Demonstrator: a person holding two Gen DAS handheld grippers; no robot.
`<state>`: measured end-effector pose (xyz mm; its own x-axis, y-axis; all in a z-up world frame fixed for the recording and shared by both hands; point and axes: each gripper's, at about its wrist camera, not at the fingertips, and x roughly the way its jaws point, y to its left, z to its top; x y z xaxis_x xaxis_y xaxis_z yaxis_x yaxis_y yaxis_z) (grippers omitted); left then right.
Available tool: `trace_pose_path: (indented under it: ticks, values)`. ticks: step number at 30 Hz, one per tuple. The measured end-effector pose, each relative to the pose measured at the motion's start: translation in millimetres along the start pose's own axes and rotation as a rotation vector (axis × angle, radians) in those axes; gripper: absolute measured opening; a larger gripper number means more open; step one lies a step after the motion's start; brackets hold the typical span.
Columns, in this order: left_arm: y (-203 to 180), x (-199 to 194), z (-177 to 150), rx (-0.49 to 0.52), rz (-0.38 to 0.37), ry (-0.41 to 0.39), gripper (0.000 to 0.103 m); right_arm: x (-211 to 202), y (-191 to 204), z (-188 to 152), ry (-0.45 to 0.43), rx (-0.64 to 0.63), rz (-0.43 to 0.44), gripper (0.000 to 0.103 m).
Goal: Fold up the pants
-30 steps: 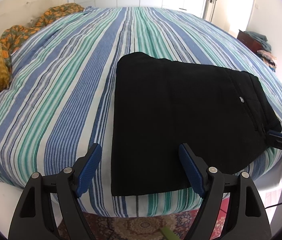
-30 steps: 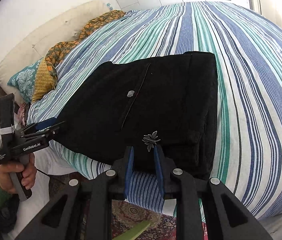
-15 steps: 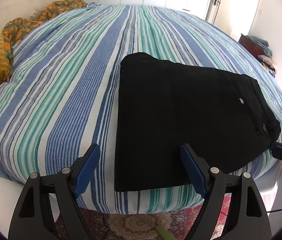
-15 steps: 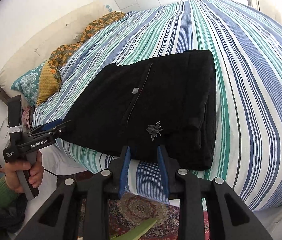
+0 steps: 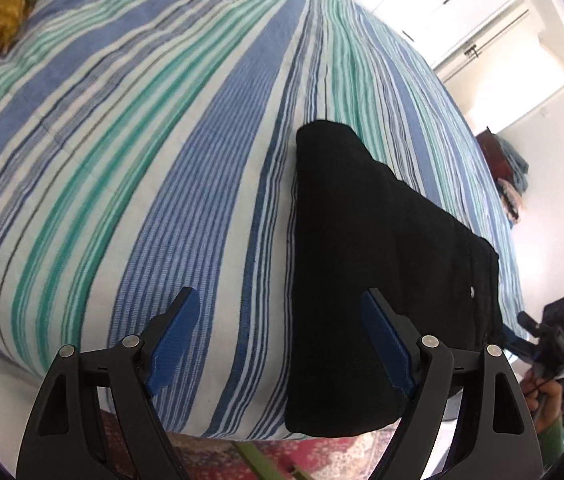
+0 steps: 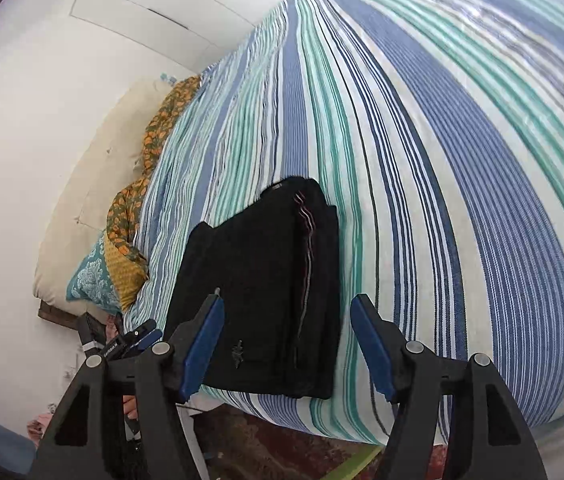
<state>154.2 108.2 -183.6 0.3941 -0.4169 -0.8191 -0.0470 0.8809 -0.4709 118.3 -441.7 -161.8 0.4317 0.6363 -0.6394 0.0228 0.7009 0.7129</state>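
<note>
The black pants (image 5: 377, 272) lie folded into a flat rectangle at the near edge of the striped bed (image 5: 162, 128). In the right wrist view the pants (image 6: 266, 288) show a small silver emblem and a side stripe. My left gripper (image 5: 282, 340) is open and empty, low at the bed's edge, its right finger over the pants' near left corner. My right gripper (image 6: 285, 344) is open and empty, just in front of the pants' near edge. Each gripper shows small in the other's view, the right one (image 5: 549, 332) and the left one (image 6: 130, 344).
Patterned orange and teal pillows (image 6: 122, 256) and a cream headboard (image 6: 94, 200) lie at the bed's far left. White wardrobe doors (image 5: 461, 4) stand behind. A dark cabinet with clothes (image 5: 501, 160) is at the right wall. A patterned rug (image 5: 321, 456) covers the floor below.
The right gripper opened and let go of the pants' edge. Both grippers tilted and dropped lower at the bed's edge. The left gripper stayed open.
</note>
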Motion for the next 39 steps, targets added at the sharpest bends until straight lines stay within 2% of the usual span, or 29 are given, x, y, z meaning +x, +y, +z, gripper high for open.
trace_pose_path:
  ticks: [2,4,5,7,8,9,10,11,12,14,17,19,22,23,24,25,26,28,30,32,33,34,35,36,39]
  values:
    - [-6.0,14.2,2.4,0.030,-0.032,0.063,0.085,19.0,-9.0,1.7,0.081,0.008,0.017,0.066]
    - [-15.1,27.7,2.7,0.074,-0.025,0.093,0.089,39.1,-10.9,0.6,0.145,-0.002,0.022,0.066]
    - [-19.4,33.5,3.6,0.089,-0.020,0.101,0.094,48.9,-11.2,0.1,0.169,-0.012,0.013,0.066]
    - [-29.2,44.2,6.6,0.097,-0.026,0.130,0.094,64.7,-9.8,1.9,0.182,-0.021,0.008,0.068]
    - [-34.3,47.7,7.9,0.099,-0.043,0.147,0.090,71.5,-8.9,2.7,0.192,-0.017,0.027,0.068]
    - [-40.8,51.4,7.5,0.109,-0.079,0.160,0.055,79.9,-6.1,4.5,0.211,-0.011,0.050,0.070]
    - [-47.3,53.6,7.2,0.118,-0.084,0.171,0.049,87.4,-1.7,5.0,0.233,-0.017,0.060,0.071]
    - [-52.9,50.9,7.7,0.128,-0.052,0.155,0.036,93.7,4.0,5.3,0.252,-0.043,0.056,0.066]
    - [-58.1,45.7,8.6,0.140,-0.057,0.142,0.022,97.1,9.9,5.8,0.264,-0.074,0.053,0.060]
    - [-68.8,27.3,15.4,0.164,-0.086,0.098,0.022,93.5,18.1,6.9,0.256,-0.102,0.058,0.042]
    - [-87.3,1.2,39.0,0.194,-0.138,0.019,0.022,77.5,40.2,22.2,0.202,-0.143,0.122,0.037]
    - [-104.5,-11.1,58.0,0.235,-0.125,-0.041,0.022,66.5,60.5,38.4,0.154,-0.197,0.141,0.037]
    - [-125.7,-14.8,88.1,0.298,-0.062,-0.128,0.027,59.0,89.9,72.9,0.082,-0.283,0.124,0.037]
    - [-126.2,-12.4,93.6,0.307,-0.025,-0.143,0.040,59.2,96.2,84.8,0.058,-0.291,0.113,0.038]
    - [-126.0,-5.9,96.6,0.317,0.036,-0.153,0.064,60.6,98.0,96.5,0.042,-0.291,0.108,0.039]
    - [-122.5,0.8,95.0,0.326,0.124,-0.173,0.074,62.3,94.7,107.3,0.035,-0.286,0.096,0.045]
    - [-117.0,4.8,89.0,0.341,0.218,-0.205,0.079,64.2,89.1,115.2,0.026,-0.284,0.052,0.053]
    - [-102.7,10.6,68.4,0.375,0.313,-0.218,0.079,62.5,68.9,120.1,0.015,-0.291,-0.102,0.067]
    - [-86.6,10.8,40.0,0.378,0.342,-0.219,0.079,54.9,46.8,111.3,0.010,-0.307,-0.290,0.070]
    - [-74.3,10.1,9.1,0.363,0.386,-0.227,0.080,37.8,30.9,89.1,-0.021,-0.332,-0.419,0.070]
    - [-71.1,9.6,-0.6,0.354,0.403,-0.231,0.083,27.7,25.1,77.2,-0.040,-0.339,-0.452,0.071]
    - [-73.0,8.2,-12.5,0.347,0.415,-0.241,0.084,19.5,23.8,63.9,-0.059,-0.343,-0.471,0.078]
    - [-76.9,6.6,-20.2,0.342,0.425,-0.259,0.086,12.9,26.7,50.6,-0.078,-0.350,-0.481,0.093]
    - [-82.1,0.0,-30.2,0.341,0.440,-0.287,0.089,7.7,31.5,37.0,-0.097,-0.361,-0.487,0.100]
    - [-102.2,-18.5,-44.1,0.341,0.477,-0.346,0.096,-1.6,52.5,-0.9,-0.156,-0.401,-0.523,0.103]
